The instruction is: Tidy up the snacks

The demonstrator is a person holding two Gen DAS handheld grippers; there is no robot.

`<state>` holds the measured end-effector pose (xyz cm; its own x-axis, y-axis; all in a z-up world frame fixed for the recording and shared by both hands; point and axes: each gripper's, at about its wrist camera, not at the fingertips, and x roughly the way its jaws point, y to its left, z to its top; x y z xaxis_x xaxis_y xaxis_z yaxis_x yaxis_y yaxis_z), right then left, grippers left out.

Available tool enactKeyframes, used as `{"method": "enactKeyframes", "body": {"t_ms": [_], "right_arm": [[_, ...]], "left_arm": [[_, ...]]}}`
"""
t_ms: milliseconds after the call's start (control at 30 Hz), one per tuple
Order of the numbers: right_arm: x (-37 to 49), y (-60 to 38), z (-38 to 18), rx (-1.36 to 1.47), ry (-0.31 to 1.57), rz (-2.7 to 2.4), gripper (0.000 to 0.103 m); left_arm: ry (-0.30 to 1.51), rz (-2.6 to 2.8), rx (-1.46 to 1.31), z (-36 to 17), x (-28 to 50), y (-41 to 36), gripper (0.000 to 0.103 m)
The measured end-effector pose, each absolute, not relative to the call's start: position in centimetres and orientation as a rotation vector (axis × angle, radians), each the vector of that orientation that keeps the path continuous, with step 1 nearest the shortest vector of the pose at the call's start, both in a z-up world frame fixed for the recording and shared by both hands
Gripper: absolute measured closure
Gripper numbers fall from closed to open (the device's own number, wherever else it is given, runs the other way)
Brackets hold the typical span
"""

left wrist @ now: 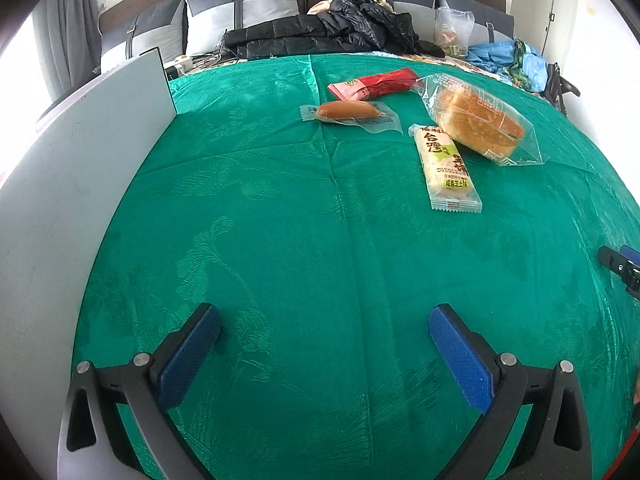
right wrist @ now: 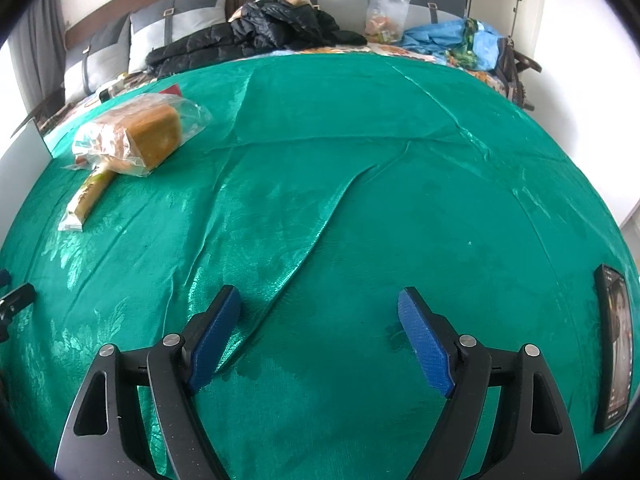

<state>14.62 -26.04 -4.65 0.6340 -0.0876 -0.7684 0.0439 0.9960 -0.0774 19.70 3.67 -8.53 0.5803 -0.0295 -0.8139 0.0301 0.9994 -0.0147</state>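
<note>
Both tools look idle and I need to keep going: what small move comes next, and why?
Probably ease the left tool forward toward the long cracker packet. It is open and holds nothing, and that packet lies nearest on the green cloth, its far end against the bagged bread. The right tool, also open, faces bare cloth.

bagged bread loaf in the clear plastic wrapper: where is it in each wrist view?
Left wrist: the bagged golden-brown bread loaf in clear plastic lies upper right on the green patterned cloth, overlapping the far end of the long pale-yellow snack bar packet.
Right wrist: the loaf lies upper left.
Shared landmark: the snack bar packet, poking out from under the loaf toward the camera.
</note>
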Motion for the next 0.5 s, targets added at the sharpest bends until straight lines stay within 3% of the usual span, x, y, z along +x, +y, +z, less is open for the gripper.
{"method": "enactKeyframes", "body": {"t_ms": [500], "right_arm": [[14.48,-26.2,-4.58,-0.054,0.881,-0.078,0.019]], "left_arm": [[0.951,-0.035,0.001,-8.55,19.74,3.71,0.0]]}}
